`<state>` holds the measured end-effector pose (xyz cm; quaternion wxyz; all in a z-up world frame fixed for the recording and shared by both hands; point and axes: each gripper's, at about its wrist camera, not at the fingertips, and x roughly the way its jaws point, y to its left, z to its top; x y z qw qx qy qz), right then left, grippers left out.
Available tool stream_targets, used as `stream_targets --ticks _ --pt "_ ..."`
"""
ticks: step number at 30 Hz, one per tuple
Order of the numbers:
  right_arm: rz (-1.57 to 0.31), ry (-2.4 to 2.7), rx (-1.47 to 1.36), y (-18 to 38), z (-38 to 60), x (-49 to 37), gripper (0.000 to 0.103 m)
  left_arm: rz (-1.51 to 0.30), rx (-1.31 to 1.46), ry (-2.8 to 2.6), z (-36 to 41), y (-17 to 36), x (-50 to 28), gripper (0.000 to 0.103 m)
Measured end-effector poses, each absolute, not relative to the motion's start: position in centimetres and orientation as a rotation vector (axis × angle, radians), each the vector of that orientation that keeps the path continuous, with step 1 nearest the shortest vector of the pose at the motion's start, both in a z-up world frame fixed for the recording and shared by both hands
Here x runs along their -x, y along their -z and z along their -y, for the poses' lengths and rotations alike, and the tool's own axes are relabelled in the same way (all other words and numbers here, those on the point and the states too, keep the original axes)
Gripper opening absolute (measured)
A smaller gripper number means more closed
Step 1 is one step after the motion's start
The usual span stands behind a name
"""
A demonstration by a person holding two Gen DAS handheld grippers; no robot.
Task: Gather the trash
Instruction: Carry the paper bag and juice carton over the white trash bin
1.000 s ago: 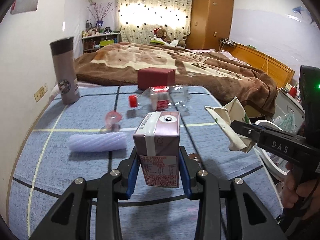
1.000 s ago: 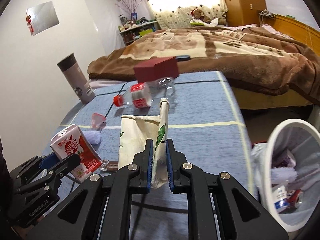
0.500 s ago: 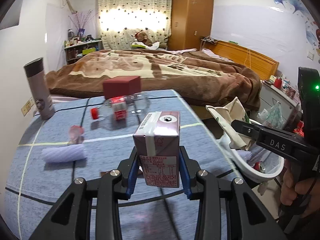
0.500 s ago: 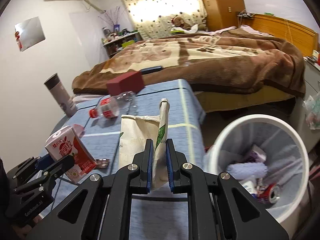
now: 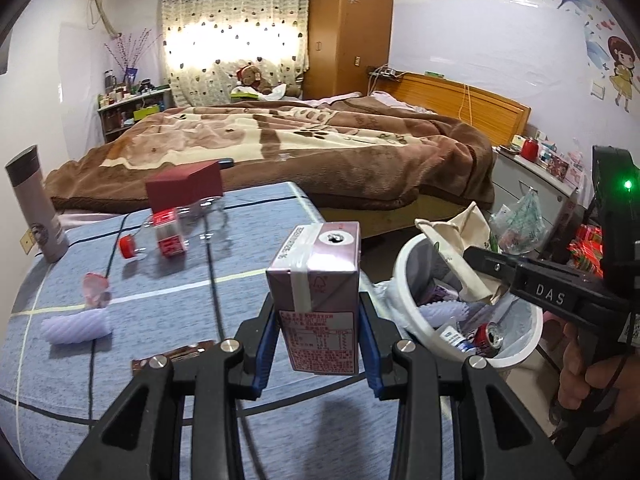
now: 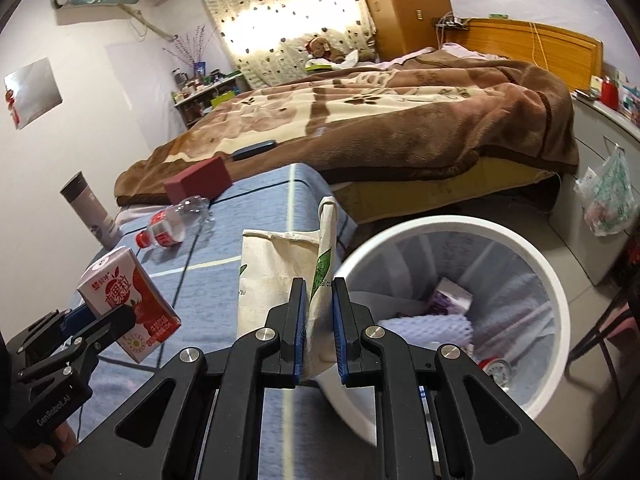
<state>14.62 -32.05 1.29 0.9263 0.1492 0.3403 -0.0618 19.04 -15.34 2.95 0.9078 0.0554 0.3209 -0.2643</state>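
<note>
My left gripper (image 5: 318, 344) is clamped on the sides of an upright pink-and-red juice carton (image 5: 318, 300), held near the blue table's (image 5: 168, 280) right edge. My right gripper (image 6: 320, 332) pinches a crumpled beige paper bag (image 6: 280, 276) above the white round bin's (image 6: 556, 280) rim.

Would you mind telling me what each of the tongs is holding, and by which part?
The left tongs clamp the drink carton by its two side faces, near the bottom. The right tongs pinch the paper bag by its folded lower edge.
</note>
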Motion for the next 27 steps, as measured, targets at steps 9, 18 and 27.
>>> stream_targets --ticks 9,18,27 --pt "-0.719 0.194 -0.303 -0.3 35.5 -13.3 0.013 -0.681 -0.137 0.621 20.3 -2.4 -18.6 0.039" --pt "-0.758 0.280 -0.291 1.0 38.1 -12.7 0.013 -0.707 -0.144 0.701 24.9 -1.6 -18.2 0.039" --pt "-0.830 0.360 -0.265 3.2 40.6 -12.5 0.013 -0.767 -0.162 0.752 29.0 0.3 -18.4 0.039"
